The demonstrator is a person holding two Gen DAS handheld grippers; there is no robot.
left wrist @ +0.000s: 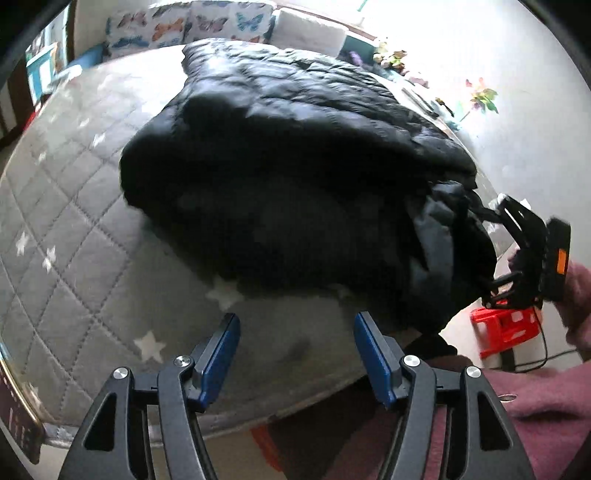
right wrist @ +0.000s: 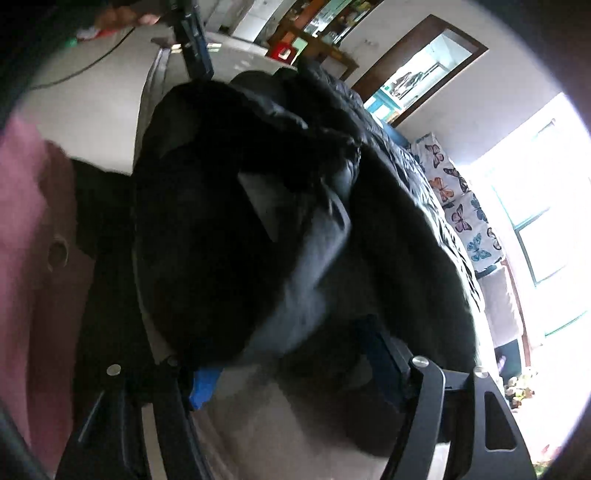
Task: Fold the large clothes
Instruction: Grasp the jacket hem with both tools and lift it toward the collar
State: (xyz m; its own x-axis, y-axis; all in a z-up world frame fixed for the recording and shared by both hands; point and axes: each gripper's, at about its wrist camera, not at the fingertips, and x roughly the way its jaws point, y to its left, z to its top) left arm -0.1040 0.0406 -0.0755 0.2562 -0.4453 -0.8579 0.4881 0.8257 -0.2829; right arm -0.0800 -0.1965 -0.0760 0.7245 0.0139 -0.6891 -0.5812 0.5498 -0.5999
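One black padded jacket lay heaped on the grey star-patterned mattress, its bulk toward the near right corner, with a grey lining fold exposed at that end. The left gripper hung above bare mattress just short of the jacket's near edge, its two blue pads standing apart with nothing between them. The right gripper sat at the jacket's right end; in the right wrist view its jaws stood wide with dark fabric bunched between and over them, and the pictures did not show whether the pads pressed on the cloth, so the grip could not be confirmed. Judged risks: the slick, puffy fill would probably spring back and undo a fold unless it was pressed flat; a pinch taking only the outer shell or the lining could slip free during a lift; the mass overhanging the corner could slide off the mattress toward the red stool if pulled that way. Count: one jacket, two grippers, one mattress, one red stool, two butterfly-print pillows at the far end, and one pink sleeve.
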